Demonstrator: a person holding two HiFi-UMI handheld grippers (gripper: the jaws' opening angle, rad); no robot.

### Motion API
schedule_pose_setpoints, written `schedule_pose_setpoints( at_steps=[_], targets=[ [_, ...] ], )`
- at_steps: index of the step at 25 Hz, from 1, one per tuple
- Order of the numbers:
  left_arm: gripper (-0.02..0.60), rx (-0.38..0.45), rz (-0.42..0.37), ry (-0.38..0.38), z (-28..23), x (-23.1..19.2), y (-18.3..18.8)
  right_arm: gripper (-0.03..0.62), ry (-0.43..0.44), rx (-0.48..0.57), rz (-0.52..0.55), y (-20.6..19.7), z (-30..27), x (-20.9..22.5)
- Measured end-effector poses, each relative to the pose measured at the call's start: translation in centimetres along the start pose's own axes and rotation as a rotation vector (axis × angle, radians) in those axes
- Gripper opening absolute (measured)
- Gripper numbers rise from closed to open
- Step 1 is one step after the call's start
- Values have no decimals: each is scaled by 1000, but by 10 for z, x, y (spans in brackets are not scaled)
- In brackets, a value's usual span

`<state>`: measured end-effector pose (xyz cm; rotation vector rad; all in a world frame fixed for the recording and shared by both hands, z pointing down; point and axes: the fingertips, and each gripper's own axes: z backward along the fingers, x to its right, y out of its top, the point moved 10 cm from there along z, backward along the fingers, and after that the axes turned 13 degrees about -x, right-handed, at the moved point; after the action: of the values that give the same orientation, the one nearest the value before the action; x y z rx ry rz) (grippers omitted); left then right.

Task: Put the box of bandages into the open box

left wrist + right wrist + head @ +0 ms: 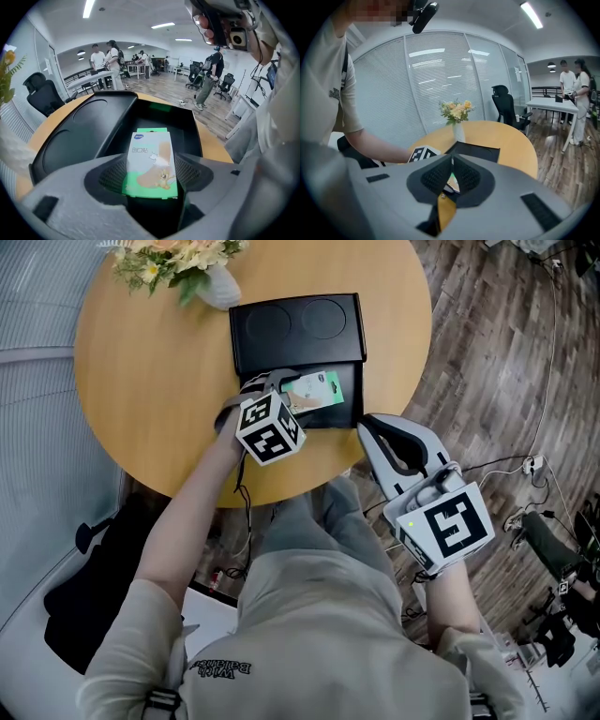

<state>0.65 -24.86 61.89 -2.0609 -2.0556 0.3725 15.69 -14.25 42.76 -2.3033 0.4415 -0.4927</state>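
A green and white box of bandages [316,390] [151,161] is held between the two jaws of my left gripper [281,387] [151,174], which is shut on it. The bandage box sits over the inner tray of the open black box [354,414] [185,124], whose lid [298,327] lies flat behind it. Whether the bandage box touches the tray floor cannot be told. My right gripper [367,425] [451,159] hovers at the table's near edge, right of the black box, with jaws pressed together and nothing in them.
A white vase of flowers [192,266] [457,117] stands at the back of the round wooden table [150,381]. A black office chair [506,107] and several people stand farther off on the wooden floor.
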Motion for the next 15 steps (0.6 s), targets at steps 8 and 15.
schedule_pose_setpoints(
  at_steps=[8,15],
  targets=[
    [341,4,9,34,5,2,1,35,14,-15,-21,-12,0,-4],
    [341,56,36,64,24,9,-3,35,17,-2,-12,-14,9,-13]
  ],
)
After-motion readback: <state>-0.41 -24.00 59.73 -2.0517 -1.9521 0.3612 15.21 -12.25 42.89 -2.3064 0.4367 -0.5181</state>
